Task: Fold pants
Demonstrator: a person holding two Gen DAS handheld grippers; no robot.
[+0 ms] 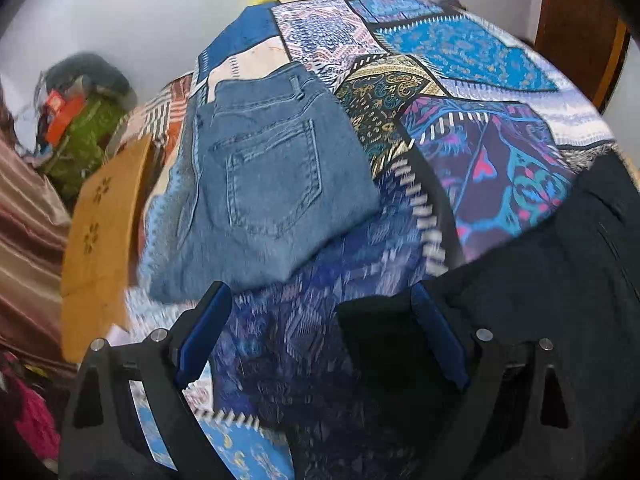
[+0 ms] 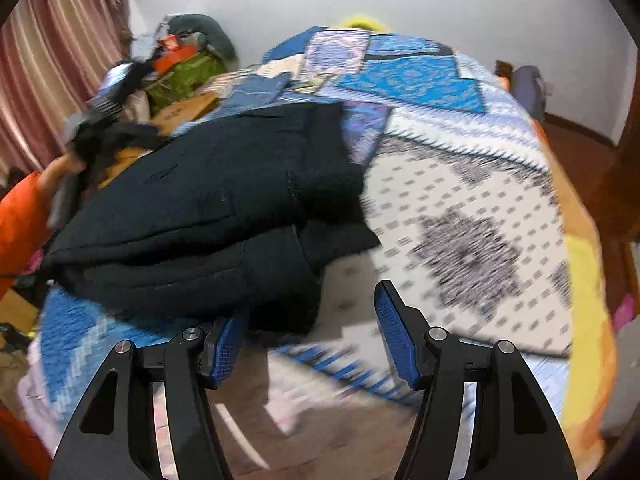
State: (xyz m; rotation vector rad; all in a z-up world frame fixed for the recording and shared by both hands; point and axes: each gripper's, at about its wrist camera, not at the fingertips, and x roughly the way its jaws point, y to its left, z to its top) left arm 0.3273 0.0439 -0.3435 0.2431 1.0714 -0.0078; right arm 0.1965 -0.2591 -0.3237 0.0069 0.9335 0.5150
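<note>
Lying folded, black pants (image 2: 208,208) sit beside both spread, unladen claws, left claw (image 1: 320,336) and right claw (image 2: 310,336).

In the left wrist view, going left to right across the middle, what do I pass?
Striped curtain → tan cardboard piece → folded blue jeans → patchwork bedspread → black pants.

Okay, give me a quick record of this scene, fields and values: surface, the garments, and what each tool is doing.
surface: patchwork bedspread
blue jeans: folded, back pocket up, lying alone
black pants: folded in layers, near bed edge
left tool: open, empty, above bedspread between both garments
right tool: open, empty, beside black pants
image quality: motion blur
</note>
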